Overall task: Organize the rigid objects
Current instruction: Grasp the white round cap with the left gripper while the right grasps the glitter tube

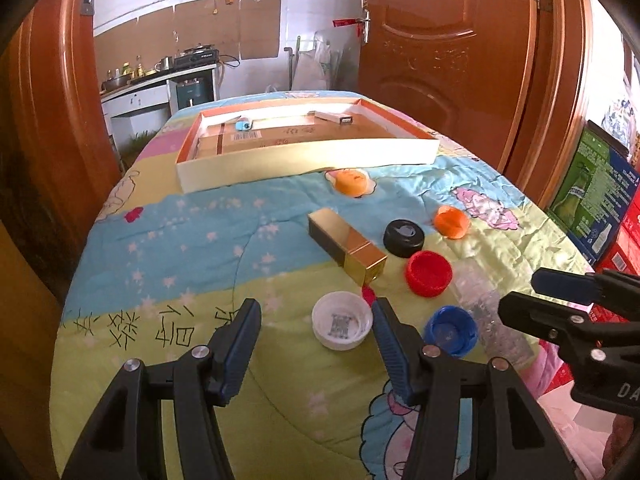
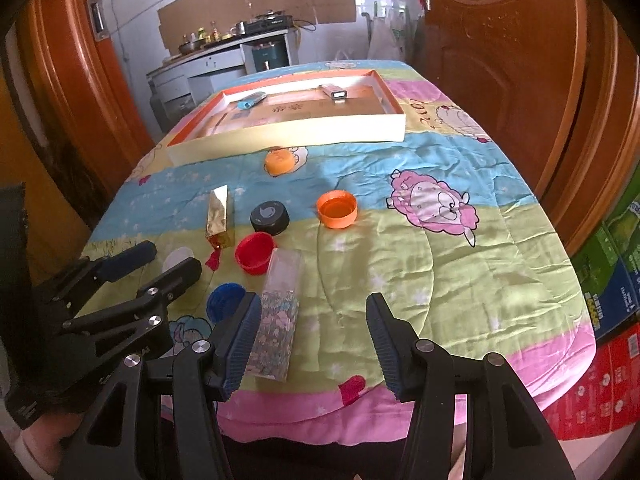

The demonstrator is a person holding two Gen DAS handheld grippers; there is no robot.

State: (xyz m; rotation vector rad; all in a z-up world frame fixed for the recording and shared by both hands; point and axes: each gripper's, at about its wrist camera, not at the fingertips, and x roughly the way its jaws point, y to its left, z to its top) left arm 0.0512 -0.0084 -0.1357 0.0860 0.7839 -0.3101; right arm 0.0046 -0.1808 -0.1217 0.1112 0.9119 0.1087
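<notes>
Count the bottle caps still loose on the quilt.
6: white cap and blue cap nearest, red cap and black cap mid-cluster, orange cap to their right, second orange cap beside the tray. None looks hidden.

Red cap [image 2: 255, 252], blue cap [image 2: 225, 299], gold box [image 2: 219, 217], seemingly floral clear box [image 2: 276, 322], cartoon-print quilt [image 2: 440, 264].

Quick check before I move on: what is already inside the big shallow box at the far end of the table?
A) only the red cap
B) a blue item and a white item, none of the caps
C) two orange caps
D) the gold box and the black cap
B: the shallow box holds only a small blue item and a white item; every cap, like the red cap, still lies on the cloth.
</notes>
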